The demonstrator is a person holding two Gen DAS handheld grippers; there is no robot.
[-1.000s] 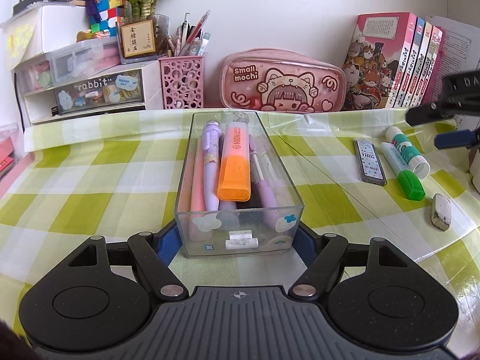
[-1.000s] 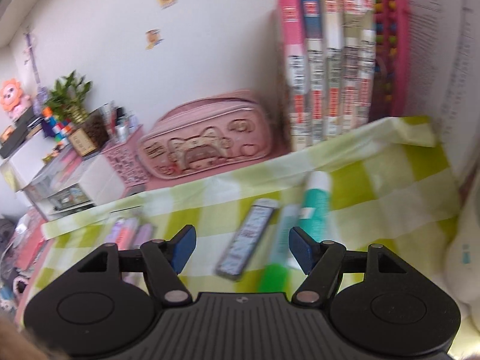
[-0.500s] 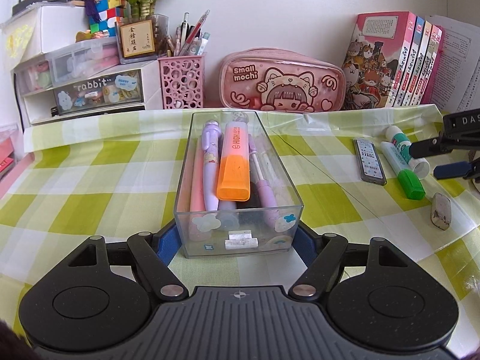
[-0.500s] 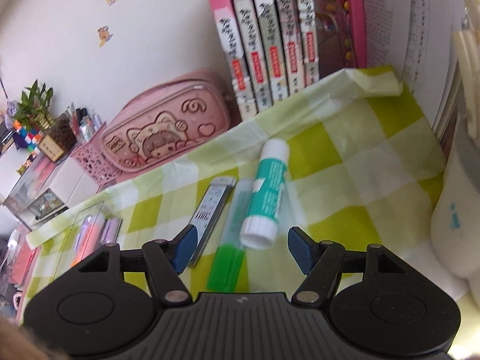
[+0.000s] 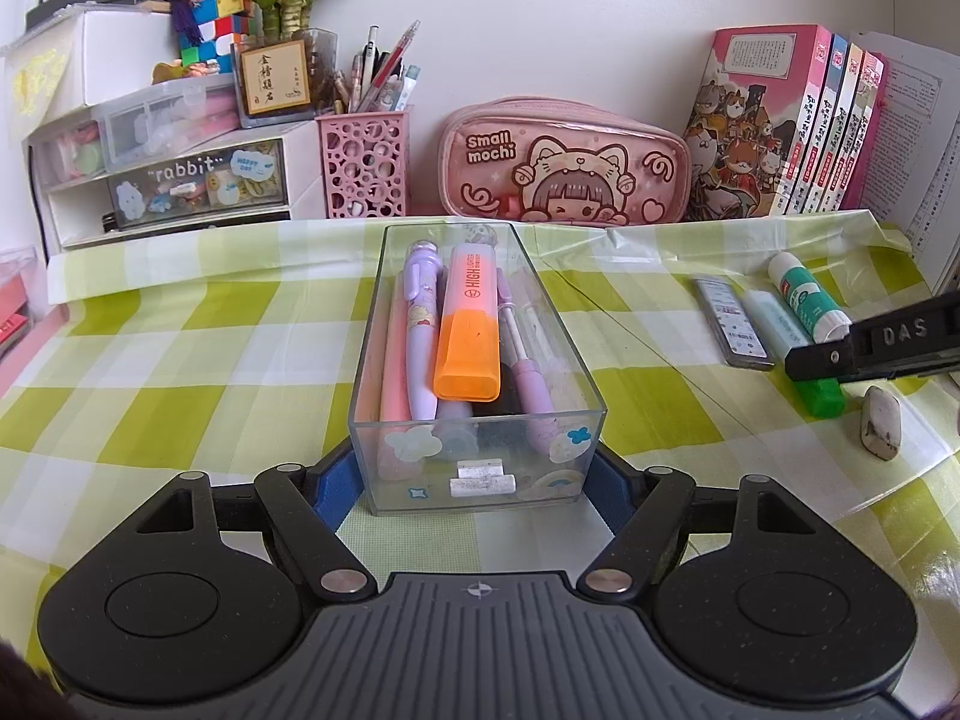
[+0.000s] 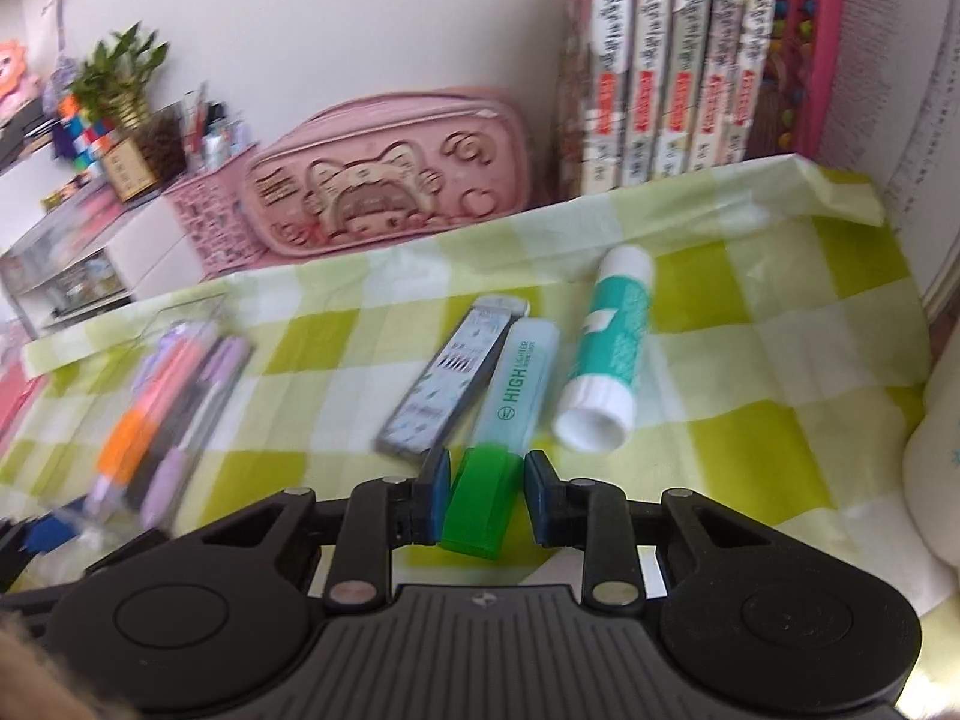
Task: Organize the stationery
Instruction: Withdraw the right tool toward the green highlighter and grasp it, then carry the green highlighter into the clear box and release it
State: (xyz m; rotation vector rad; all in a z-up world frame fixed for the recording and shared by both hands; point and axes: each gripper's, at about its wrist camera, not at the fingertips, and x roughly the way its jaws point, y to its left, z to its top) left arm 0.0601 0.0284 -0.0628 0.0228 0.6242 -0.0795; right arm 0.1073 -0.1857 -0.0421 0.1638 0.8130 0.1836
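A clear plastic box (image 5: 477, 420) holds an orange highlighter (image 5: 469, 324) and several pens. My left gripper (image 5: 477, 489) is shut on the box's near end, a blue pad on each side wall. On the right lie a green-capped highlighter (image 6: 507, 414), a lead-refill case (image 6: 456, 384), a glue stick (image 6: 612, 354) and an eraser (image 5: 881, 423). My right gripper (image 6: 486, 501) straddles the highlighter's green cap, its jaws narrowed around it with a small gap on the right side. It also shows in the left wrist view (image 5: 822, 360).
Along the back wall stand a pink pencil case (image 5: 564, 162), a pink pen cup (image 5: 365, 162), a drawer unit (image 5: 168, 180) and a row of books (image 5: 792, 120). A white object (image 6: 936, 456) lies at the far right edge.
My right gripper has come down and forward onto the green highlighter's cap and its jaws have narrowed around it. The left gripper and the box have not moved.
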